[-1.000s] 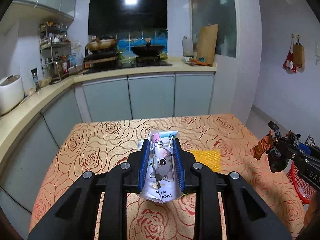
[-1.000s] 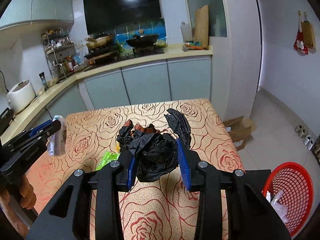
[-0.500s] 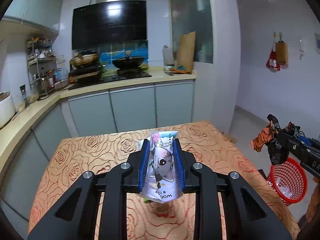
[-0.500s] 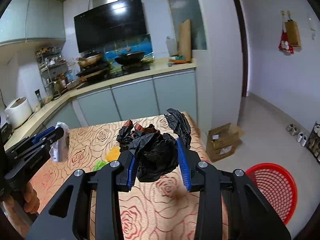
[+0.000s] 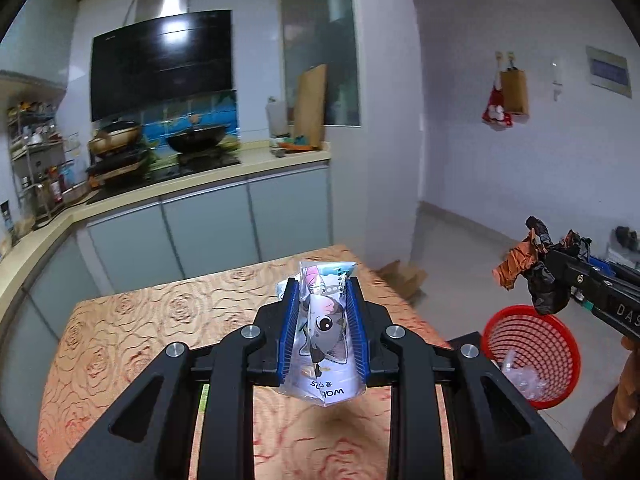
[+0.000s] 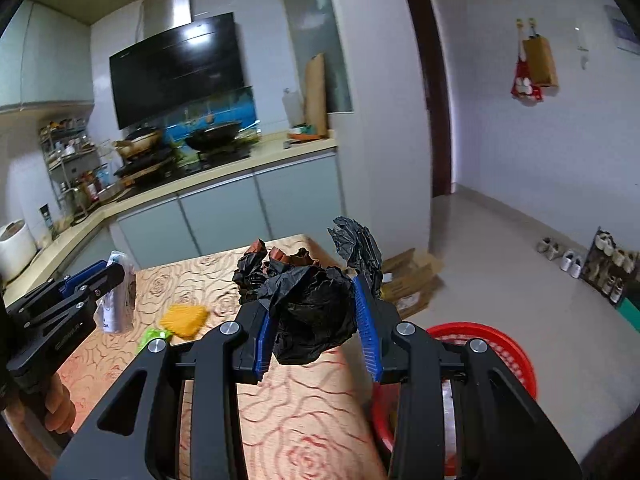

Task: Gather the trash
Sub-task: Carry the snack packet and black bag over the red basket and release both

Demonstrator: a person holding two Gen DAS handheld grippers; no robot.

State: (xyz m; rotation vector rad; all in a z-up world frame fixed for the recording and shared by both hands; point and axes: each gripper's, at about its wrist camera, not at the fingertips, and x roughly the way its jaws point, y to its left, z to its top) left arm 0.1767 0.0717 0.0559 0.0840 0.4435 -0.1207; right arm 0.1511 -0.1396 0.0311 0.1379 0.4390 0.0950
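Observation:
My left gripper (image 5: 323, 328) is shut on a white snack packet with a cartoon cat (image 5: 325, 332) and holds it above the table (image 5: 132, 320). My right gripper (image 6: 316, 320) is shut on a crumpled black plastic bag with brown wrapper bits (image 6: 312, 304), held above the table's right edge. It also shows in the left wrist view (image 5: 540, 276), above a red mesh basket (image 5: 532, 344) on the floor. The basket (image 6: 508, 344) lies just right of the right gripper. The left gripper (image 6: 100, 280) shows at the left of the right wrist view.
A yellow wrapper (image 6: 186, 318) and a green wrapper (image 6: 152, 336) lie on the rose-patterned table (image 6: 280, 408). The basket holds clear plastic (image 5: 520, 376). A cardboard box (image 6: 412, 280) sits on the floor beyond the table. Kitchen counters (image 5: 200, 184) run behind.
Both grippers have swung to the right with their loads. The red basket has come closer under the right gripper, and the table's right edge now shows.

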